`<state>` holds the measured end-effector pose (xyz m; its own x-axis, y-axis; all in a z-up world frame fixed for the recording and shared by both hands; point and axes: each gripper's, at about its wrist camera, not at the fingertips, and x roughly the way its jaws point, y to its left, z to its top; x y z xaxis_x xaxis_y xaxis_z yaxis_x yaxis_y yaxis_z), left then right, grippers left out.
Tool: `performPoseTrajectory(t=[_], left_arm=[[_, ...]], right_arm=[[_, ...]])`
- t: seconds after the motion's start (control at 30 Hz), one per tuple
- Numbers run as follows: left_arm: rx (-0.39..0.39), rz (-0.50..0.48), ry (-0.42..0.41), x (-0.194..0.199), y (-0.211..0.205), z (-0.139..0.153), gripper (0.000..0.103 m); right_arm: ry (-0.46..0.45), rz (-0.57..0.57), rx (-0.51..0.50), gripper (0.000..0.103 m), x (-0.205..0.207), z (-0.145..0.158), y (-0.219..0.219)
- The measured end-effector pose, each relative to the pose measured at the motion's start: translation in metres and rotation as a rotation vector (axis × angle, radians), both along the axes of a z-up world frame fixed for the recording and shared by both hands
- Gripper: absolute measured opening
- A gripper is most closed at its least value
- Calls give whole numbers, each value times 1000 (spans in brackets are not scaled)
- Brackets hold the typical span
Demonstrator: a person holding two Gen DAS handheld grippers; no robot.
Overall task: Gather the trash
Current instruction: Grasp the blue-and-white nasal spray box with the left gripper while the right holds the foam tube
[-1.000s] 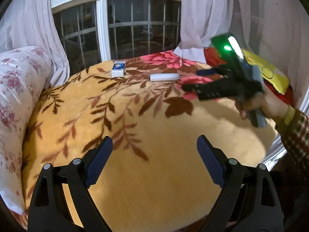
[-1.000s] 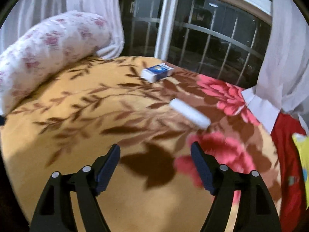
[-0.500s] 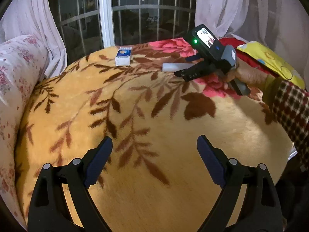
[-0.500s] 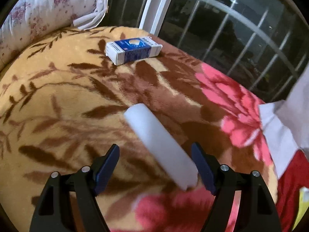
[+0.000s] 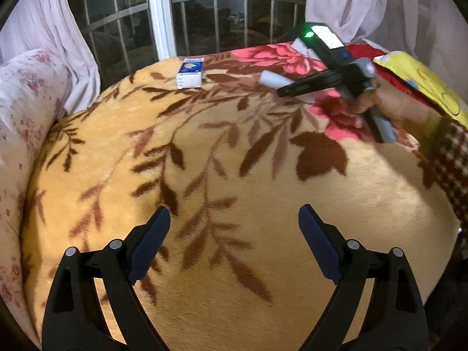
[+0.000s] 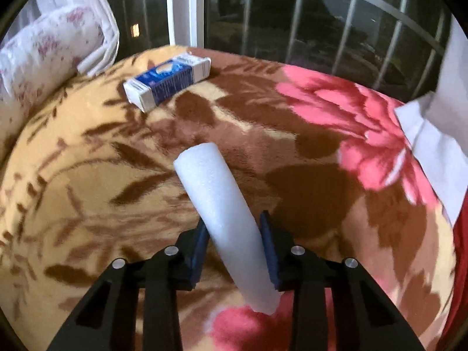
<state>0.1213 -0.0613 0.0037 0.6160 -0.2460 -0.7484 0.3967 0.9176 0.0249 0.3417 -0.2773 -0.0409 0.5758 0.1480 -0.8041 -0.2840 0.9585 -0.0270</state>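
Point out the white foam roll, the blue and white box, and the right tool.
white foam roll (image 6: 216, 193), right wrist view, middle of its upper side.
blue and white box (image 6: 169, 80), right wrist view, blue printed face.
right tool (image 6: 234, 251), right wrist view, midway between its fingertips, closed on the roll.

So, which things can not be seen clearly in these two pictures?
- White foam cylinder, left wrist view: the right tool covers its near part.
- Small blue and white carton: the print is too small and blurred to read in both views.
- Yellow printed bag, left wrist view: cut off by the right edge.
- Any trash container: not in either view.
- Right tool: whether its pads press the foam firmly is unclear.
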Motion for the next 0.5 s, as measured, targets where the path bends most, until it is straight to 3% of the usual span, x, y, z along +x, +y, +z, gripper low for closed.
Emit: performPoseTrajectory(t=[0.5], left_arm=[[67,21,-28,22,-15,8,87]], right_arm=[[-112,109,72,34,-92,56,27]])
